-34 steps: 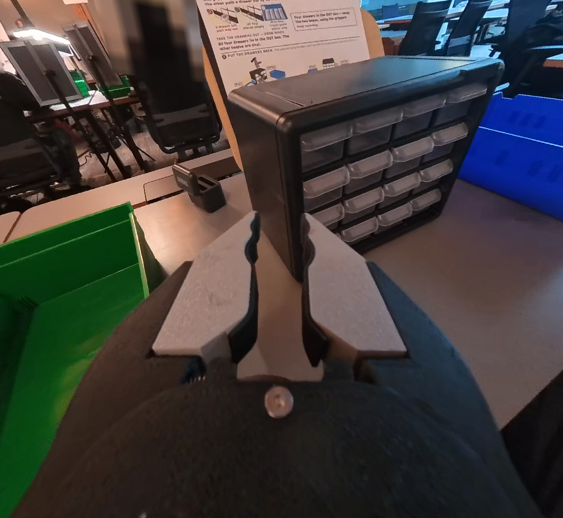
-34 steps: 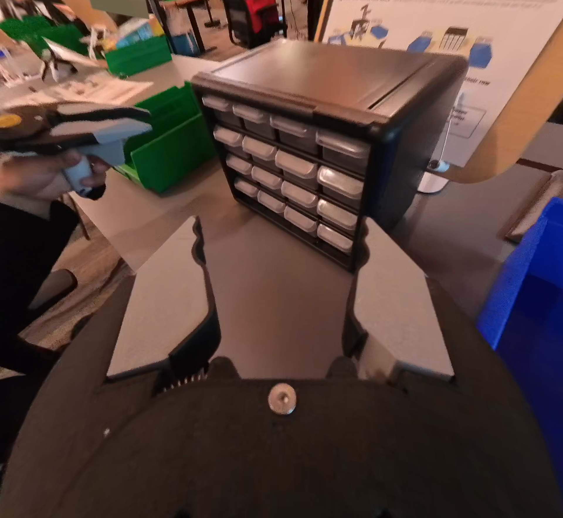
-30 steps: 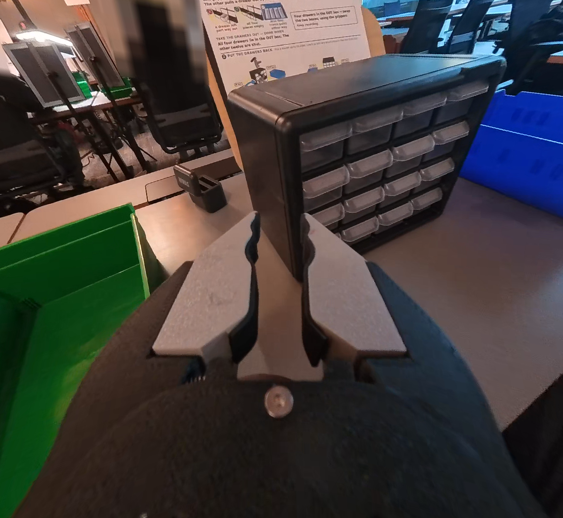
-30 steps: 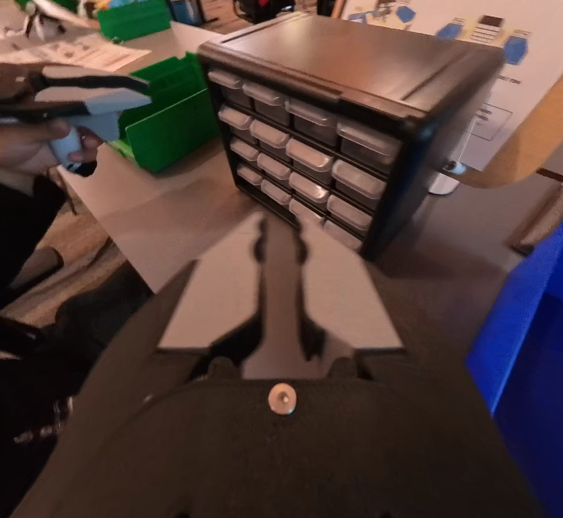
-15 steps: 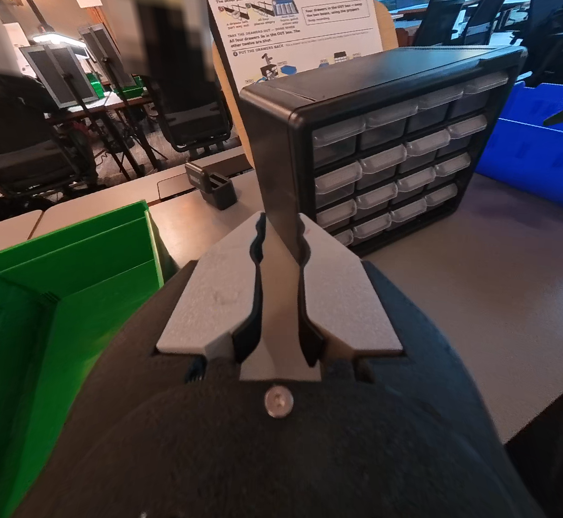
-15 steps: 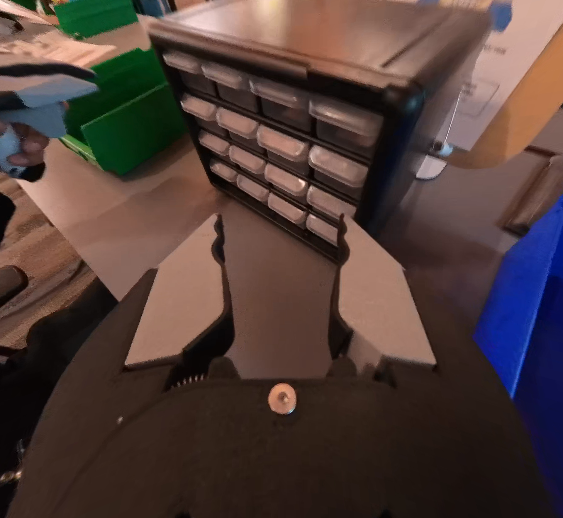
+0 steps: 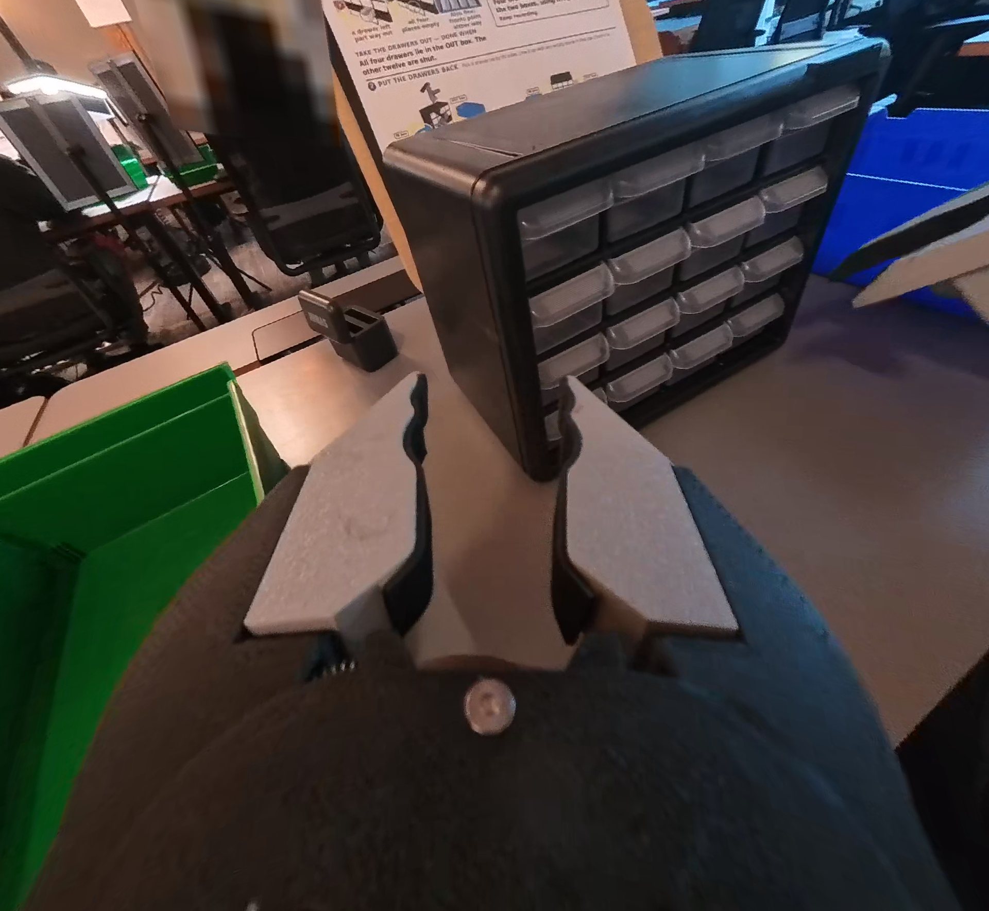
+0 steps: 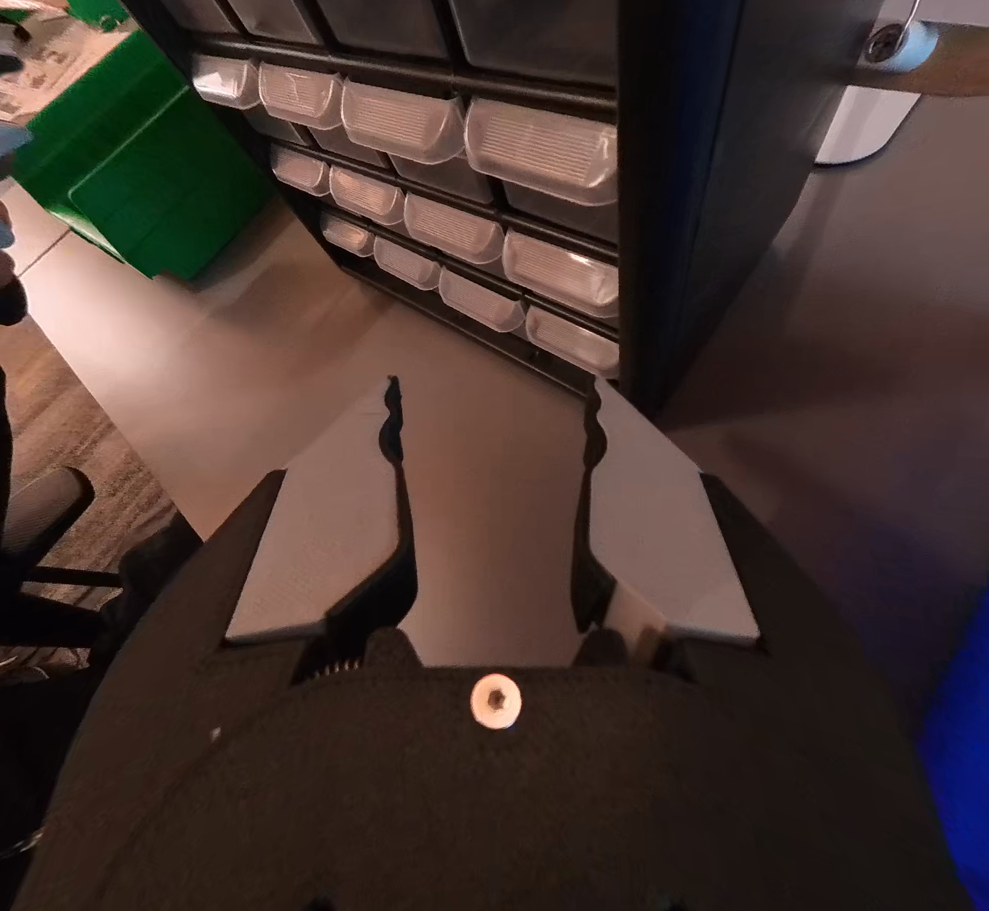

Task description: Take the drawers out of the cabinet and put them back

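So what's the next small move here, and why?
Probably ease the right gripper forward and up to one drawer handle in the right column. Its jaws are open and empty, close to the cabinet front, and every drawer looks shut. The left gripper, also open, sits by the cabinet's left corner.

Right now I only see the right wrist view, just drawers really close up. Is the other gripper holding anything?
Observer: No. The left gripper has its fingers apart, with nothing between them.
Operator: Is any drawer pulled out up top?
Observer: No. The left wrist view shows all the drawers sitting shut in the cabinet.
Operator: Where could I put one?
Observer: A blue bin stands just past the cabinet's far end.
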Demonstrator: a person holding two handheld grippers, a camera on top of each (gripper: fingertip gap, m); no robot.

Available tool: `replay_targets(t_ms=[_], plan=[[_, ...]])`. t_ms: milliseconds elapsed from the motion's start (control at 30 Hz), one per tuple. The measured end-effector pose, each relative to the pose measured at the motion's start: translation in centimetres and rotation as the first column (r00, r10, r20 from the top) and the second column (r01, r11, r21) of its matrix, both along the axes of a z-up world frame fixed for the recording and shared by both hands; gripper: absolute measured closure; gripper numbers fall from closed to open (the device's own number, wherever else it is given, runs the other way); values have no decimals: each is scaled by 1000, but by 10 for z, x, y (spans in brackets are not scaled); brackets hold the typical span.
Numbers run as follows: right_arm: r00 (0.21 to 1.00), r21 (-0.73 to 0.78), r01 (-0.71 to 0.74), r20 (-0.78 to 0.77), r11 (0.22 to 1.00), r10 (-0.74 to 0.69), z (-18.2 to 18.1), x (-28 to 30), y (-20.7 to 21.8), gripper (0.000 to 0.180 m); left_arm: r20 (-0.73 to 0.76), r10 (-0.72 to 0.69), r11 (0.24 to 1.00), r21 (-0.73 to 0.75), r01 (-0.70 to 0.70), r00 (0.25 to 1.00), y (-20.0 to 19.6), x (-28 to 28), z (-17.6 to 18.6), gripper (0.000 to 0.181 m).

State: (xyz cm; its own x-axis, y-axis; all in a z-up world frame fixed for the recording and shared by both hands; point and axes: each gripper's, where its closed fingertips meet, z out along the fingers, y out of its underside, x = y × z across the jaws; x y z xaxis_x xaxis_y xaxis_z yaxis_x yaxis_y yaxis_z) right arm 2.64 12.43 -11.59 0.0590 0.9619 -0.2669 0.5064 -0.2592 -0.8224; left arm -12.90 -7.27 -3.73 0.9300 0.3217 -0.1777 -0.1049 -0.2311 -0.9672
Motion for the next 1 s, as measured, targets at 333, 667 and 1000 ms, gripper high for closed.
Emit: replay_targets(t_ms=[333, 667, 1000], plan=[[998, -2, 41, -50, 999, -41, 6, -3, 6, 105, -34, -45, 999, -16, 44, 998, 0, 13, 2, 130], [990, 89, 55, -135, 994, -43, 55, 23, 4, 105, 58, -106, 994, 25, 104, 993, -1, 22, 27, 118], [988, -34, -13, -152, 999, 7, 46, 15, -8, 99, -170, -377, 831, -496, 252, 910, 111, 44, 76, 103]])
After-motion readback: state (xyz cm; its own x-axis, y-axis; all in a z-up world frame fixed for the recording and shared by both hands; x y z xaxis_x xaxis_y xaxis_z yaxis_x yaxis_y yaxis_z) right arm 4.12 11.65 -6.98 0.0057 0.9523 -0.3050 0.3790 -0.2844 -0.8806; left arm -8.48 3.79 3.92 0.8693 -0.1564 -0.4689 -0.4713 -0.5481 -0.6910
